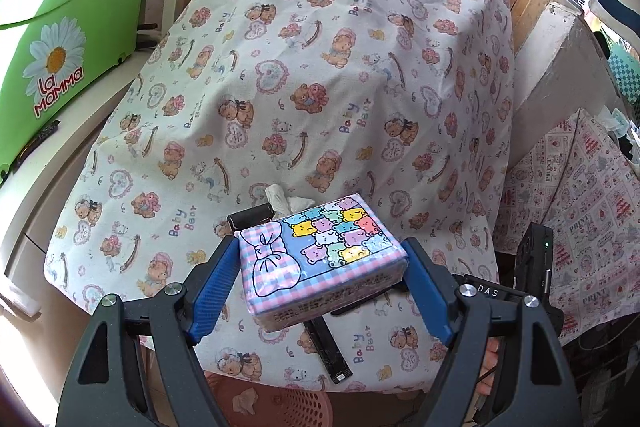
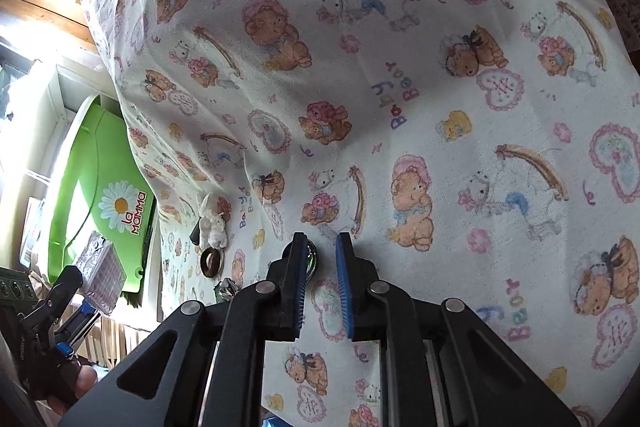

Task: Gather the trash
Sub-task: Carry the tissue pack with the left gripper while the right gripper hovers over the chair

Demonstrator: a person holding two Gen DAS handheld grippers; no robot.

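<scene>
My left gripper (image 1: 322,259) is shut on a pink-and-blue tissue pack (image 1: 322,261) printed with bears and holds it above the near edge of the bear-print tablecloth (image 1: 304,75). A crumpled white tissue (image 1: 286,201) lies just beyond the pack, beside a black cylinder (image 1: 251,217). A black strip (image 1: 328,353) lies under the pack. My right gripper (image 2: 322,247) is nearly closed and empty, low over the cloth (image 2: 400,87). In the right wrist view the left gripper (image 2: 80,291) holds the pack (image 2: 100,267) at far left, and the crumpled tissue (image 2: 214,225) lies next to a dark ring (image 2: 212,262).
A green "La Mamma" tub (image 1: 60,27) stands to the left of the table. A pink plastic basket (image 1: 280,405) with a scrap inside sits below the table's near edge. A second patterned cloth (image 1: 580,219) hangs at the right. A small shiny object (image 2: 226,286) lies near the ring.
</scene>
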